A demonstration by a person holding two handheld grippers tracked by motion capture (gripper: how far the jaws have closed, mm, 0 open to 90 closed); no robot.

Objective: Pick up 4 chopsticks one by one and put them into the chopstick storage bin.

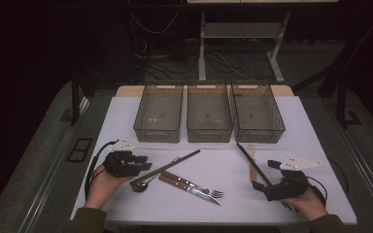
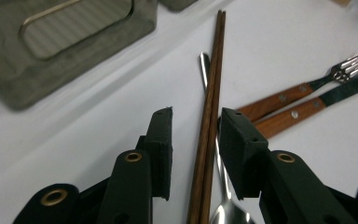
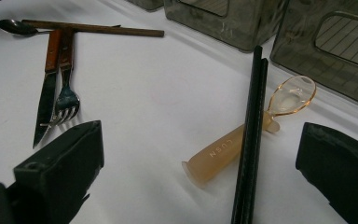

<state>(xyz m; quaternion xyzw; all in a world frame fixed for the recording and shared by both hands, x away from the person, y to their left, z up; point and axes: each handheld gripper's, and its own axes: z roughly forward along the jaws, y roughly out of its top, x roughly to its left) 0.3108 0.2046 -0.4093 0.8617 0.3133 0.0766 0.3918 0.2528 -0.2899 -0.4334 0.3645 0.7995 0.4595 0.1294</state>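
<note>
Item 1, left gripper (image 2: 196,140): jaws part-open, straddling the brown chopsticks (image 2: 209,121) with a gap on each side, pads not pressing; the pair lies on the table, over the metal spoon (image 2: 226,212). Wooden-handled fork (image 2: 307,86) and knife (image 2: 307,109) at 2 o'clock.

Item 2, right gripper (image 3: 200,158): jaws wide, black chopsticks (image 3: 251,140) between them untouched, crossing the translucent spoon (image 3: 261,130), apparently lined up for pickup.

Item 3: 3 bins (image 1: 209,116) at 12 o'clock, likely for sorting.

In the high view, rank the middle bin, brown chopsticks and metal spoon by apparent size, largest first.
1. Middle bin, plainly largest.
2. Brown chopsticks, long but thin.
3. Metal spoon, smallest; the chopsticks cross it, hiding part of it.
</note>
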